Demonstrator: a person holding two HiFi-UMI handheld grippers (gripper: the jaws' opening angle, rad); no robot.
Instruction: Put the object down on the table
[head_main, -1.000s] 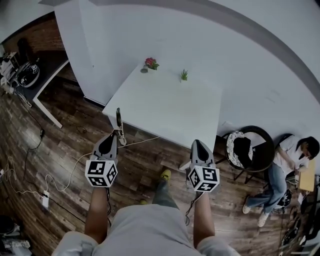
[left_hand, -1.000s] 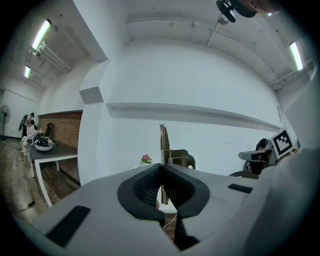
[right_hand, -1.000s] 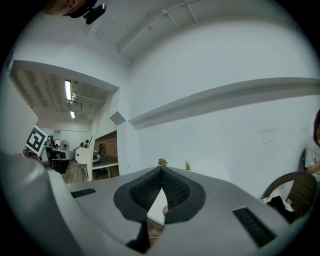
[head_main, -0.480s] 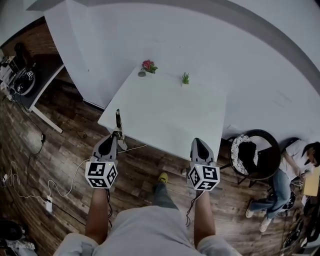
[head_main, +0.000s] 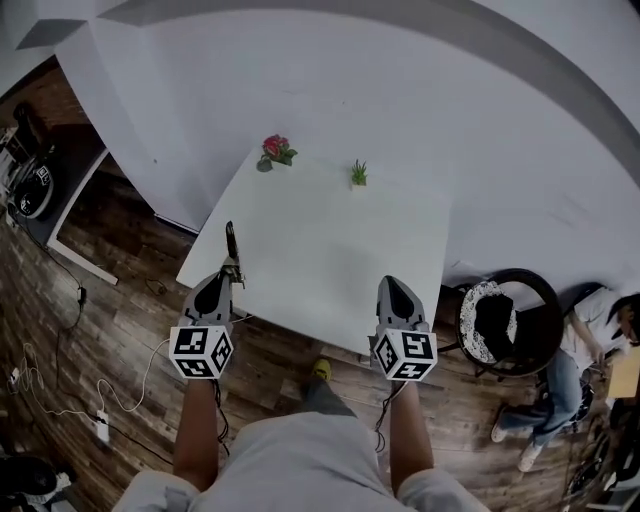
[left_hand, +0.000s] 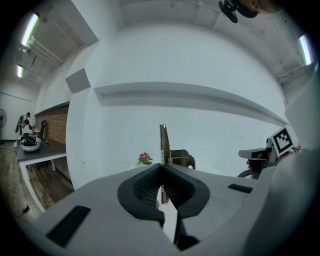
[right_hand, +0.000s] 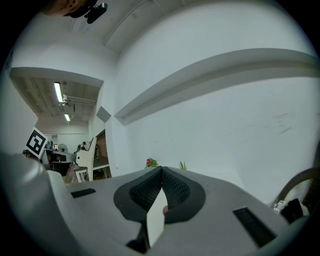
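Note:
A slim metal piece with a dark upper end (head_main: 231, 248) sticks up from my left gripper (head_main: 224, 280), which is shut on its lower end. In the left gripper view the metal piece (left_hand: 163, 142) rises straight from the closed pads, with a small bracket on its right side. It hangs over the near left edge of the white table (head_main: 330, 240). My right gripper (head_main: 393, 288) is shut with nothing in it, at the table's near right edge; its pads (right_hand: 150, 187) meet in the right gripper view.
A pink flower pot (head_main: 273, 151) and a small green plant (head_main: 357, 174) stand at the table's far side against the white wall. A round black chair (head_main: 505, 315) and a seated person (head_main: 600, 340) are to the right. Cables (head_main: 60, 370) lie on the wooden floor at left.
The person has stepped forward: the table now lies closer, and both grippers have come from over the floor to its near edge. Both jaws stay as they were.

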